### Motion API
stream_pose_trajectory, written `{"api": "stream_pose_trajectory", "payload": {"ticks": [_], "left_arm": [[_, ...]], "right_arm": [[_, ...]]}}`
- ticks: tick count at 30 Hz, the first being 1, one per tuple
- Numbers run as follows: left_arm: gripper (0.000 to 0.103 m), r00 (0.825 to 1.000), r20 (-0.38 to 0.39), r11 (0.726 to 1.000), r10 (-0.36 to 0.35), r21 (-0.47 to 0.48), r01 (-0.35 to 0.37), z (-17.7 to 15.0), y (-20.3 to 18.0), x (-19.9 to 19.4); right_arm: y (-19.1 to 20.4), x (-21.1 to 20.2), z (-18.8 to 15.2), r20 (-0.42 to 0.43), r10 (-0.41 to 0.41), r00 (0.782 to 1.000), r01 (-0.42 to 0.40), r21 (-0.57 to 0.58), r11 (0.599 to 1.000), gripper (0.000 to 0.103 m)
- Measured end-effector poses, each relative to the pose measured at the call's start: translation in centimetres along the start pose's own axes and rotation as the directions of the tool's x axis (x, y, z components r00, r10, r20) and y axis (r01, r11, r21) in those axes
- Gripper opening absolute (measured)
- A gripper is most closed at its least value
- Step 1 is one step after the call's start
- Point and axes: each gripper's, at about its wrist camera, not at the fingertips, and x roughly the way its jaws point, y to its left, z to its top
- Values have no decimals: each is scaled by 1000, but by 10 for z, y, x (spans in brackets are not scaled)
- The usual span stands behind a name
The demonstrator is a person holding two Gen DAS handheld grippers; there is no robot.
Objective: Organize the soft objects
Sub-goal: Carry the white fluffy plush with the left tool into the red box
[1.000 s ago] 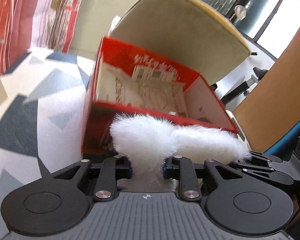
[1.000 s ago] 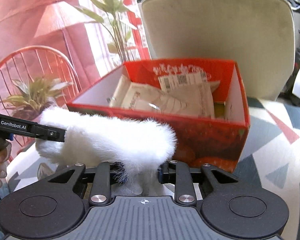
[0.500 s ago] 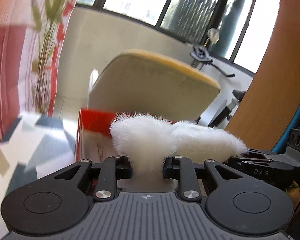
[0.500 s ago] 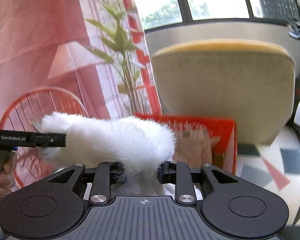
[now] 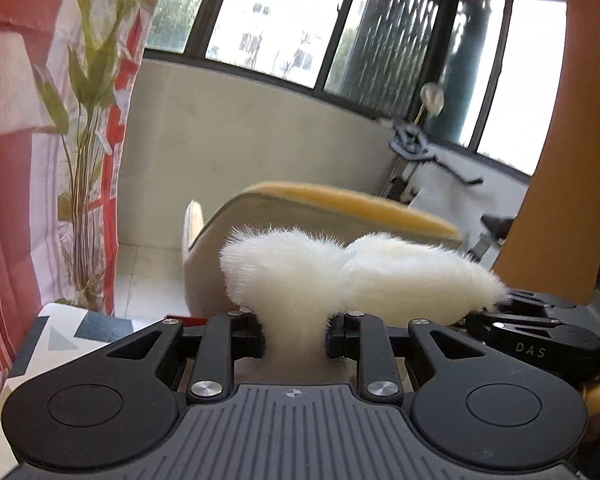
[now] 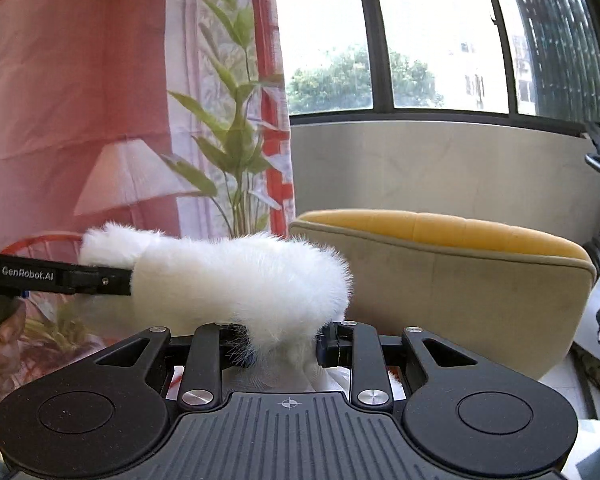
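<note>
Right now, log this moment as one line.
left gripper: shut on white furry piece | right gripper: shut on same piece | piece: held off the table

yellow-topped chair [image 6: 440, 272] below bright windows [image 6: 432, 36]; red curtain [image 6: 80, 80], perhaps a leafy plant [image 6: 236, 128].

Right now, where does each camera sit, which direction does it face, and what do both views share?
Left wrist: on the left gripper, facing the yellow chair and windows; the right gripper shows at right.
Right wrist: on the right gripper, facing the chair and plant; the left gripper and a hand show at left.
Shared: the white furry item, clamped by both grippers.
</note>
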Motion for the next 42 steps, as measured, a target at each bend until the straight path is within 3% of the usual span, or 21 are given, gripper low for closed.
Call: {"api": "stream_pose_trajectory", "payload": {"ticks": [7,18,23,31,37,42], "left_arm": [[26,996,-84,999,30,19,-29,-10,13,40],[26,985,-166,999,36,-11,-39,-19,32,84],[26,968,-246,999,52,27,-47,-34,35,100],[28,948,-313,998,52,61,-35,-47,30,109],[35,934,-348,995,79,80,-54,-53,32,112],[55,927,-356,991,120,100,-90,-55,38,110]], "right_arm": [[-17,40,-26,-81,-18,997,20,29,999,24],[-34,87,-41,-156,-37,987,29,-55,998,25],[-44,102,-60,-258,-1,966,2,3,1000,25],[-46,116,-83,-366,-31,930,35,5,999,27],[-43,122,-86,-409,-37,912,40,0,999,34],[-43,119,-89,-439,-83,895,79,-28,996,41]]}}
